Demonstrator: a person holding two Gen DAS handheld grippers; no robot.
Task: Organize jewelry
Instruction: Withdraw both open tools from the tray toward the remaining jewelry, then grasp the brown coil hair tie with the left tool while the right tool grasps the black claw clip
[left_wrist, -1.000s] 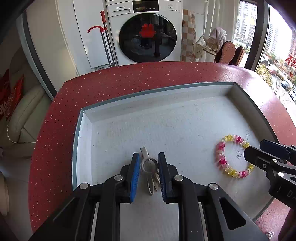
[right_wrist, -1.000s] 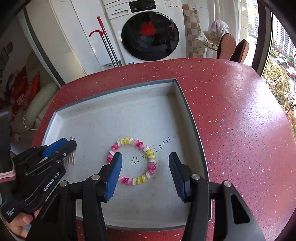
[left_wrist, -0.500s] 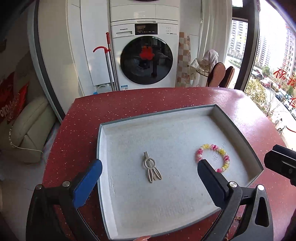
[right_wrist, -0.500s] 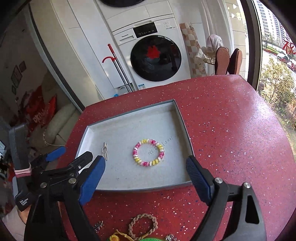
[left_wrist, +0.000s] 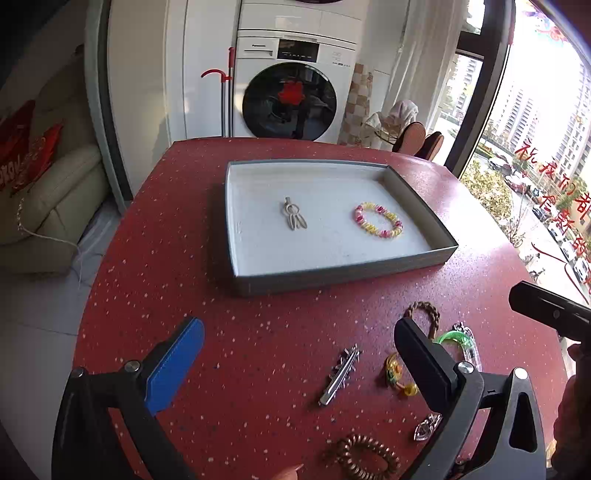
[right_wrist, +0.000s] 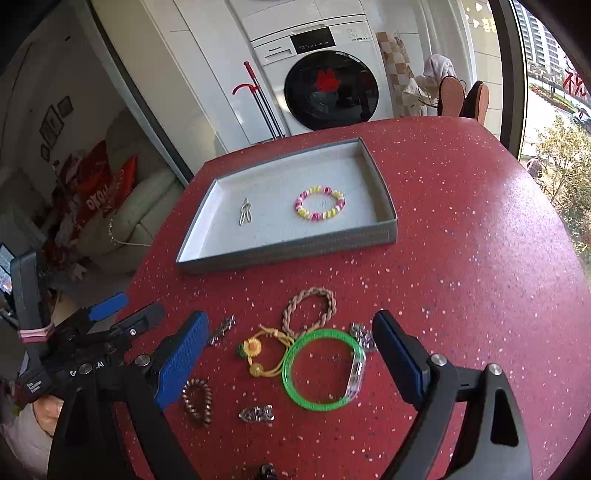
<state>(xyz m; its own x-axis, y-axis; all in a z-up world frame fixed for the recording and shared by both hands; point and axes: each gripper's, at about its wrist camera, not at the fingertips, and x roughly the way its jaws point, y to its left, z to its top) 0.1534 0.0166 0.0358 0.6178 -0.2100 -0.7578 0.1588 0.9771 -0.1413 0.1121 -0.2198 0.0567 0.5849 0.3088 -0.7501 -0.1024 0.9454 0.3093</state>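
Both sets of jaws stand spread wide and grasp nothing: the left gripper (left_wrist: 295, 350) hangs over the red counter (right_wrist: 461, 258) on the near side of the grey tray (right_wrist: 288, 253), and the right gripper (right_wrist: 291, 345) hangs over the loose jewelry, also on the tray's near side. Inside the tray lie a silver hair clip (right_wrist: 244, 216) toward its left part and a pink-and-yellow bead bracelet (right_wrist: 320, 203) toward its right part, apart from each other. On the near side of the tray, on the counter, lie a braided brown bracelet (right_wrist: 309, 306), a green bangle (right_wrist: 322, 369), a yellow cord bracelet with a sunflower charm (right_wrist: 258, 352) touching the bangle, a brown spiral hair tie (right_wrist: 197, 400), a silver bar clip (left_wrist: 340, 373), and a small clear charm (right_wrist: 255, 413). Well beyond the tray's far side stands a white washing machine (right_wrist: 325, 77).
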